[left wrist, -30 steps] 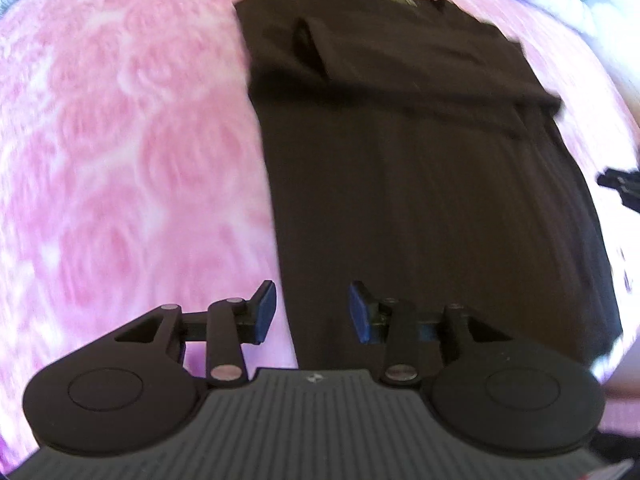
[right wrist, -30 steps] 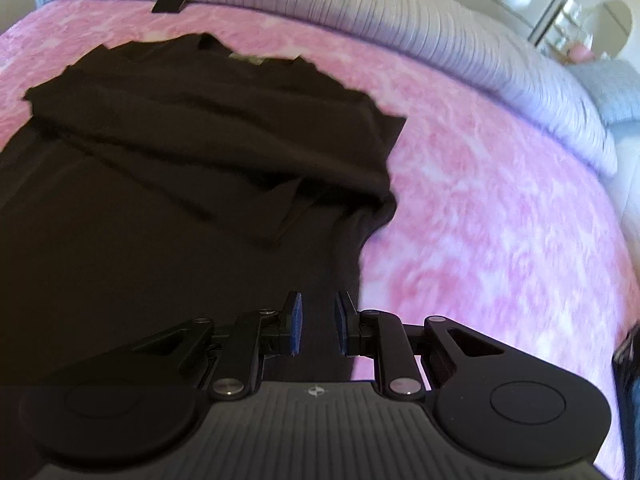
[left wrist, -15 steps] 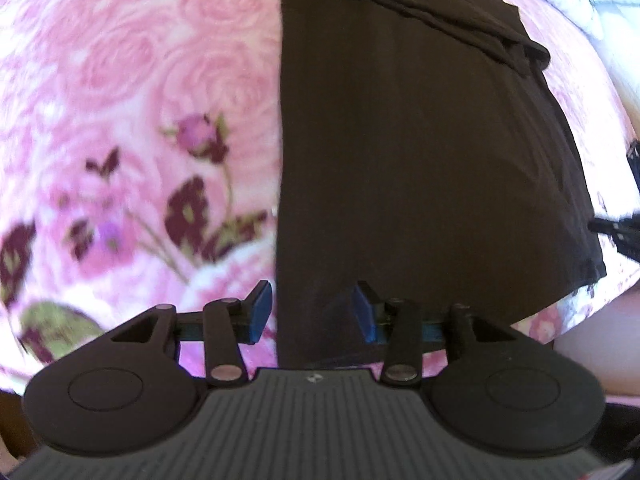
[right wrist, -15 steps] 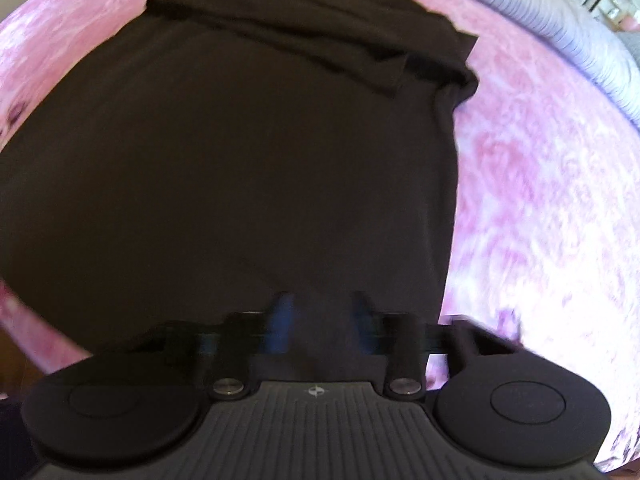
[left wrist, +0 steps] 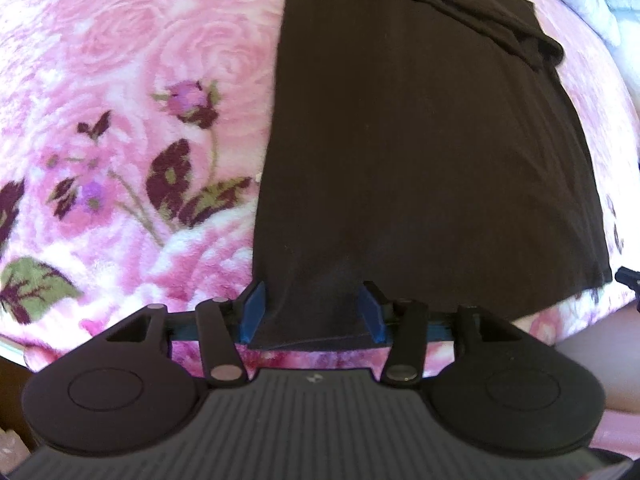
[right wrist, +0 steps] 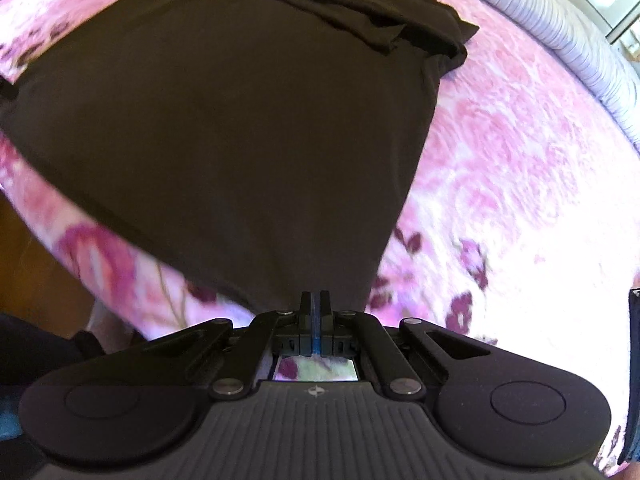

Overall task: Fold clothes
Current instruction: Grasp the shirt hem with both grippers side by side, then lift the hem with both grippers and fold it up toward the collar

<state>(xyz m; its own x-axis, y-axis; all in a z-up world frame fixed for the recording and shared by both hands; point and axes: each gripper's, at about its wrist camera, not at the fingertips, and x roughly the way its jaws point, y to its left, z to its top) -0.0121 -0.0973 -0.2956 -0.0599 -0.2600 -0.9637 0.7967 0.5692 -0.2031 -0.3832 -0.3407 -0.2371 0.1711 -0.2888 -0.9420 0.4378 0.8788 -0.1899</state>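
Op: Since a second ago both grippers have dropped from mid-garment to the hem end of the dark brown short-sleeved cotton shirt (left wrist: 432,152). On my right gripper (right wrist: 315,304) the fingers, earlier parted, now meet.

Log: What do they hold?

Op: They are clenched on the shirt's near right hem corner (right wrist: 320,272); cloth runs straight into the closed pads.

Log: Left side?

Op: I see the left gripper (left wrist: 311,312) with blue-padded fingers (left wrist: 251,312) spread wide, released. The near left hem corner (left wrist: 304,332) lies between them, not pinched.

Log: Where is the shirt?

Op: Flat on the pink rose-print fleece blanket (left wrist: 120,80), hem towards me at the bed's edge, sleeves folded in across the far end (right wrist: 360,12). A white ribbed bedcover (right wrist: 560,32) lies beyond the blanket, well apart from the shirt.
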